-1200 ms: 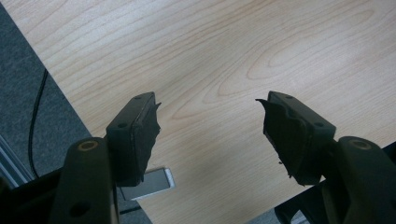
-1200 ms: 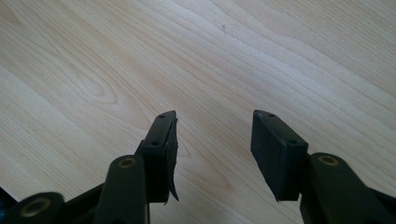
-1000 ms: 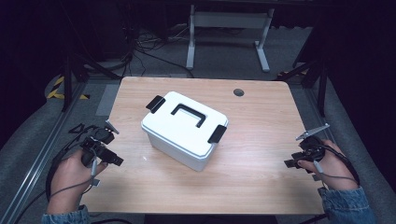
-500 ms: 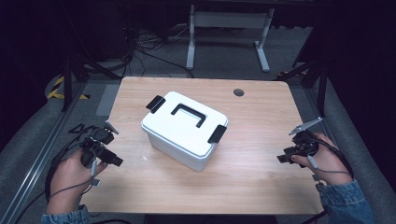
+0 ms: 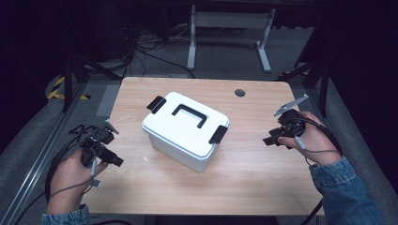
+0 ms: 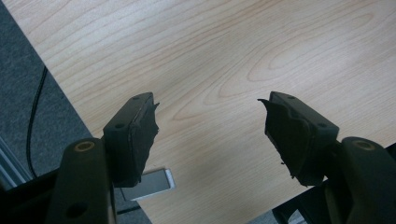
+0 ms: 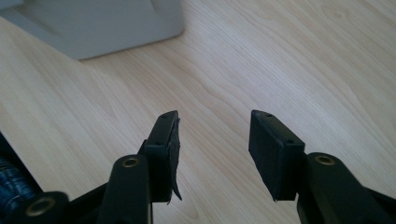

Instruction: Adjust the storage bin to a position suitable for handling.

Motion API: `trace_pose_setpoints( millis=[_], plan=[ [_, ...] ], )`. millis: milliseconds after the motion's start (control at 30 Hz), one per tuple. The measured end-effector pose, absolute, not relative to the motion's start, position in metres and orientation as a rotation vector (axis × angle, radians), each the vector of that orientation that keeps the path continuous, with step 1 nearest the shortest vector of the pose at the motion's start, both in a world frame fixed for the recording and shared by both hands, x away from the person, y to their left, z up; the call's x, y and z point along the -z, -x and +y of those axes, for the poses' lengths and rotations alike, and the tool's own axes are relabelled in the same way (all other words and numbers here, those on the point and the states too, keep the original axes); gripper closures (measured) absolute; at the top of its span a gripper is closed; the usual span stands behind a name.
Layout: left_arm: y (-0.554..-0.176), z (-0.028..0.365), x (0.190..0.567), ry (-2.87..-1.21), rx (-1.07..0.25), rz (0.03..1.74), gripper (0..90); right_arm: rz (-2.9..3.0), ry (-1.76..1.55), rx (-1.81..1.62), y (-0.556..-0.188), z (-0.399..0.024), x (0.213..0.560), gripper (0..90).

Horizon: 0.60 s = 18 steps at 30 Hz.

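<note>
A white lidded box [image 5: 185, 129] with a black handle and two black latches sits a little left of centre on the wooden table [image 5: 263, 187]. My left gripper [image 5: 114, 161] rests by the table's left edge, well clear of the box; in the left gripper view it [image 6: 210, 126] stands open over bare wood. My right gripper [image 5: 271, 140] hovers right of the box, pointing toward it. Its jaws [image 7: 215, 140] have just been closing slightly but stay open with nothing between them. A corner of the box [image 7: 93, 23] lies ahead of them.
A round cable hole [image 5: 240, 93] sits near the table's far right edge. Beyond the table, a white desk frame [image 5: 230, 21] and cables lie on the grey floor. A metal rail [image 5: 28, 173] runs along the left.
My right hand has risen and moved forward and left, toward the box. The left hand and the box have stayed put.
</note>
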<state>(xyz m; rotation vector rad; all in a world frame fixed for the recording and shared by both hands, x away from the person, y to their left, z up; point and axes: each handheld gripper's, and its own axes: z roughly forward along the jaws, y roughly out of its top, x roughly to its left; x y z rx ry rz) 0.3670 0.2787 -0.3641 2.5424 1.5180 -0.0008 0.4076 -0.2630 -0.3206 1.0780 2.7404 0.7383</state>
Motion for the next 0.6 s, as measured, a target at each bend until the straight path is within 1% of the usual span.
trace_pose_setpoints(
  millis=[200,600],
  plan=[
    [-0.368,0.280,0.366,-2.553,0.007,1.522,33.6,2.756,-1.012,-0.783,-0.418,-0.240,0.301,54.3],
    [-0.368,0.276,0.366,-2.558,0.016,1.516,33.2,2.777,-0.931,-0.786,-0.432,-0.200,0.276,54.1]
  ],
)
